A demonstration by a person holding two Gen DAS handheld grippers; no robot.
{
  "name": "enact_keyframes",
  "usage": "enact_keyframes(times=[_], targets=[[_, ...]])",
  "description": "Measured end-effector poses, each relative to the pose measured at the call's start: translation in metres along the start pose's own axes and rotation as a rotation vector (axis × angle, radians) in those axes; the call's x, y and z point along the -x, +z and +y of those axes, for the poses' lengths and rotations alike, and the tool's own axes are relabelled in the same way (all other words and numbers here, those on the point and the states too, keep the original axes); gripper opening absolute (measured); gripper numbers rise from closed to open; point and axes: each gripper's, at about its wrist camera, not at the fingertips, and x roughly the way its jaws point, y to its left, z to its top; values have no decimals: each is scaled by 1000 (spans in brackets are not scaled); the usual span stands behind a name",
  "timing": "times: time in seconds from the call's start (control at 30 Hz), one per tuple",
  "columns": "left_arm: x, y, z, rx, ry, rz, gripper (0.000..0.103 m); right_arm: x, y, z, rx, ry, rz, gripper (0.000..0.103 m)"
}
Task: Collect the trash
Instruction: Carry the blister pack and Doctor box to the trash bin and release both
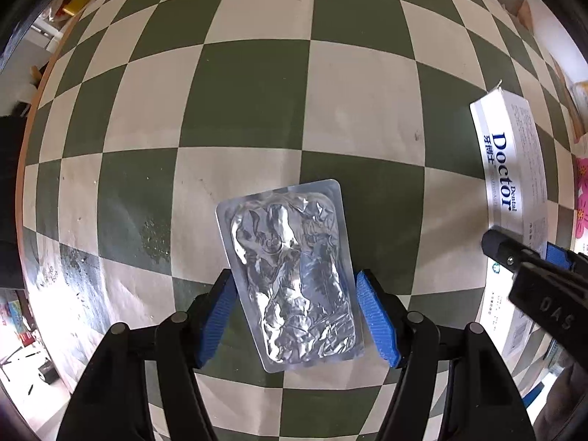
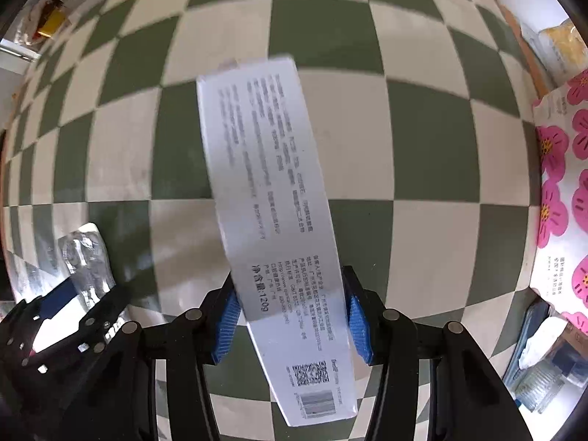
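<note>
A crumpled silver blister pack [image 1: 290, 275] lies lengthwise between the blue pads of my left gripper [image 1: 294, 294], and both pads touch its long edges. A long white toothpaste box [image 2: 272, 198] with printed text and a barcode sits between the pads of my right gripper [image 2: 290, 312], which presses on its two sides. In the left wrist view the same box [image 1: 511, 169] shows at the right edge with the right gripper [image 1: 525, 246] on it. The right wrist view has the blister pack [image 2: 84, 253] and the left gripper [image 2: 88, 286] at lower left.
Everything is over a green and cream checkered tablecloth [image 1: 257, 92]. A white bag with pink flowers [image 2: 562, 183] stands at the right, with plastic packaging [image 2: 544, 367] below it. The table's rounded edge [image 1: 33, 117] runs along the left.
</note>
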Motion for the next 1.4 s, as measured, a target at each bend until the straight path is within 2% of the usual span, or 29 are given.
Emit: enact_keyframes(times=[0.13,0.17,0.2,0.3,0.33,0.37,0.4,0.53,0.63,0.67,0.7,0.77,0.83,0.87,1.0,1.03,1.13,1.17,1.2,1.4], targets=[[-4,-2,-4,7,-14,-24,62,3,-1,6,12,-27,-9,52],[15,18,-7,7,-19,-28,62,3,-2,6,10,-24,-12,51],[27,24,-4,7,-28,-31,61,4,-5,12,12,-20,-13,51],[43,10,2,2,-44,-64,61,15,-29,30,22,-14,-26,51],[49,6,3,-1,-48,-78,57,19,-33,31,26,-17,-43,51],[55,2,4,-7,-56,-93,9,25,-38,32,27,-14,-57,51],[61,-3,5,-16,-64,-96,6,31,-45,33,22,-4,-68,51],[83,-27,13,-30,-119,-138,7,53,-78,45,5,35,-117,51],[81,-32,22,-19,-183,-129,8,72,-103,44,-5,39,-159,51],[79,-27,25,-10,-204,-121,12,77,-117,34,-16,39,-166,51],[76,-17,23,-5,-220,-111,24,79,-125,30,-30,42,-172,51],[63,-9,16,17,-256,-72,37,83,-133,21,-59,45,-180,51],[60,3,7,25,-299,-42,39,74,-130,-4,-108,59,-175,51],[56,10,-1,15,-292,-25,49,65,-121,-10,-124,58,-172,51],[58,23,-41,-109,-208,-14,70,39,-103,-45,-204,58,-152,51],[57,25,-51,-143,-173,-4,72,36,-101,-50,-214,60,-151,51],[54,27,-74,-181,-61,0,72,32,-98,-66,-246,67,-145,51],[53,28,-81,-182,-35,-3,69,31,-97,-69,-252,70,-142,51],[53,29,-86,-185,1,-8,62,29,-97,-72,-255,72,-139,51],[64,27,-105,-200,19,-37,61,24,-97,-74,-242,78,-147,51]])
